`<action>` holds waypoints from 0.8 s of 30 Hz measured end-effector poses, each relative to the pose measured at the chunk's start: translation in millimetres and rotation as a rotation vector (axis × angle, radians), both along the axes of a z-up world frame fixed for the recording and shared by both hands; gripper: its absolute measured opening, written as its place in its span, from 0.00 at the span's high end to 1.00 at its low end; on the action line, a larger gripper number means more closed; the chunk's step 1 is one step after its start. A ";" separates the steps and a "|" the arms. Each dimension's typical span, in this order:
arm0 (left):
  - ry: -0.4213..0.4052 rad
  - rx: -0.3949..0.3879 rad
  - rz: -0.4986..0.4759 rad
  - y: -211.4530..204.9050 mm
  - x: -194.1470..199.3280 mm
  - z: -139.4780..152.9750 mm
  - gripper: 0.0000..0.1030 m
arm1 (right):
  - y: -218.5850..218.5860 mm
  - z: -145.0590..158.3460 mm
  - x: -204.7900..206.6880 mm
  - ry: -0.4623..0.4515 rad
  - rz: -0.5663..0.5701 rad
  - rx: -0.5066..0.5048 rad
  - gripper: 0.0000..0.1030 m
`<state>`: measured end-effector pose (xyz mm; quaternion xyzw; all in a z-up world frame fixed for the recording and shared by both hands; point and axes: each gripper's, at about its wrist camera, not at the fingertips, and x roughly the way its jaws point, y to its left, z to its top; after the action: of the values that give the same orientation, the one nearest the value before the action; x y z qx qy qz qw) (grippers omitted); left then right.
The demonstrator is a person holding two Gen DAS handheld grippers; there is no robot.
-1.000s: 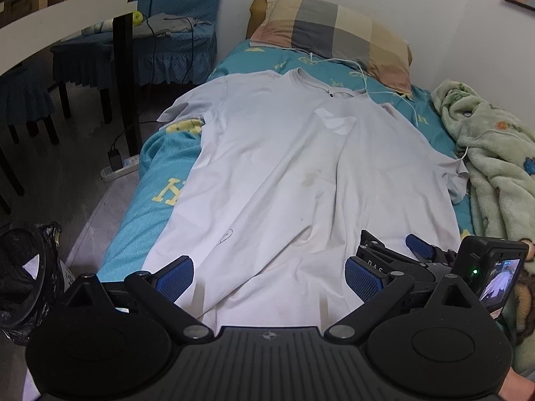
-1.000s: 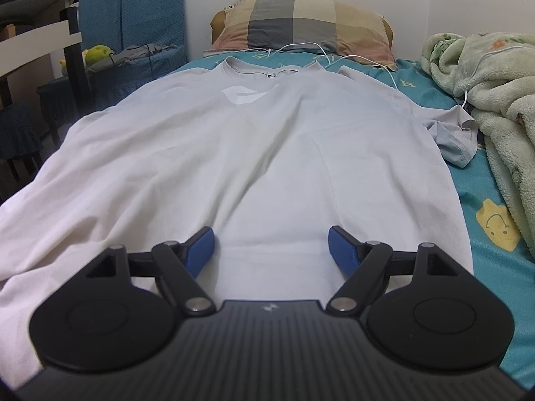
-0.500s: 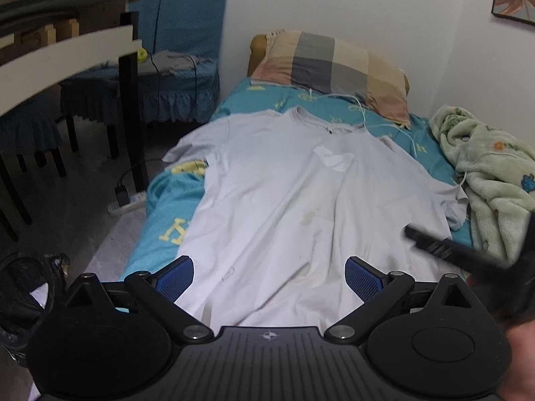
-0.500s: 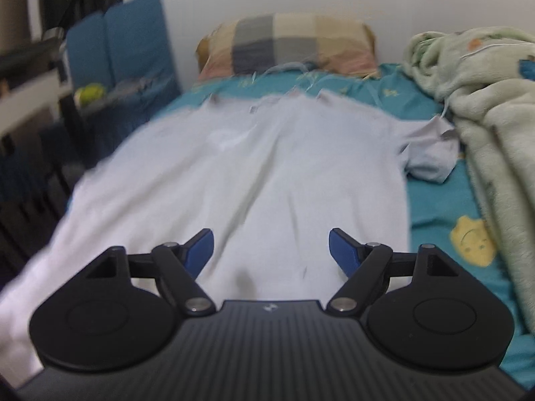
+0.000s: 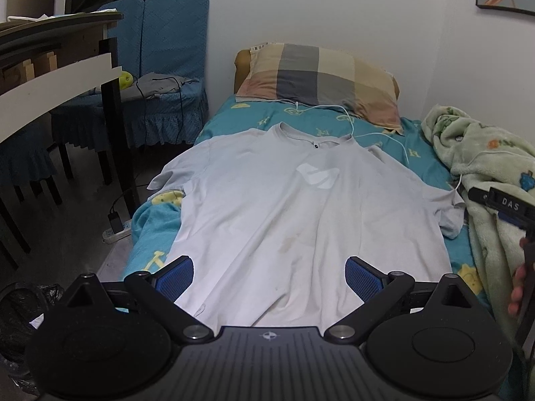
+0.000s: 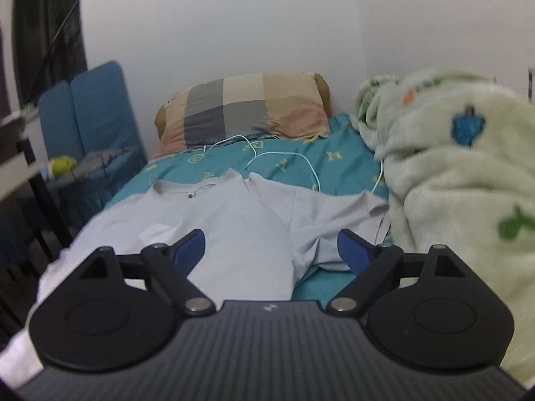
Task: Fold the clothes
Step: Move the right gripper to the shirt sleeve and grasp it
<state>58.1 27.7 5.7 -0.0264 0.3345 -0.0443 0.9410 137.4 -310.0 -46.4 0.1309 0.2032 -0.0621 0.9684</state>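
Observation:
A pale grey T-shirt (image 5: 294,207) lies spread flat, front up, on the bed's teal sheet (image 5: 157,220), collar toward the pillow. My left gripper (image 5: 269,275) hovers over the shirt's hem, open, with nothing between its blue pads. In the right wrist view the same T-shirt (image 6: 240,220) shows its right shoulder and short sleeve. My right gripper (image 6: 272,250) hangs above that sleeve area, its jaws opening wider, empty. The right gripper's black body (image 5: 508,207) and a hand appear at the right edge of the left wrist view.
A plaid pillow (image 5: 321,80) lies at the bed's head with a white cable (image 5: 378,133) trailing beside the collar. A green fleece blanket (image 6: 461,180) is heaped along the right side. Left of the bed stand blue chairs (image 5: 167,67), a table (image 5: 57,67) and a floor power strip (image 5: 117,230).
The right gripper rose and travelled from the hem toward the right sleeve, and its jaws widened. The left gripper lifted and pulled back a little, still open over the hem.

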 end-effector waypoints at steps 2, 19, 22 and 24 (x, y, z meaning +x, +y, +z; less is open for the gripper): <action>-0.003 -0.008 0.004 -4.6 8.7 1.5 0.02 | 3.3 -4.8 4.7 0.001 0.013 -0.011 0.15; -0.062 -0.059 0.015 -20.3 66.7 -15.6 0.00 | -7.0 -31.4 21.0 0.014 0.017 0.162 0.15; -0.092 -0.061 0.029 -19.4 68.1 -16.5 0.00 | -14.3 -40.4 25.4 0.038 -0.004 0.227 0.15; -0.093 -0.053 0.021 -19.6 66.5 -19.9 0.00 | -15.9 -49.0 29.8 0.063 -0.017 0.258 0.15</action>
<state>124.5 8.1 -14.2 -0.0526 0.2891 -0.0443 0.9548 167.2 -326.0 -95.4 0.2539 0.2385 -0.0475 0.9362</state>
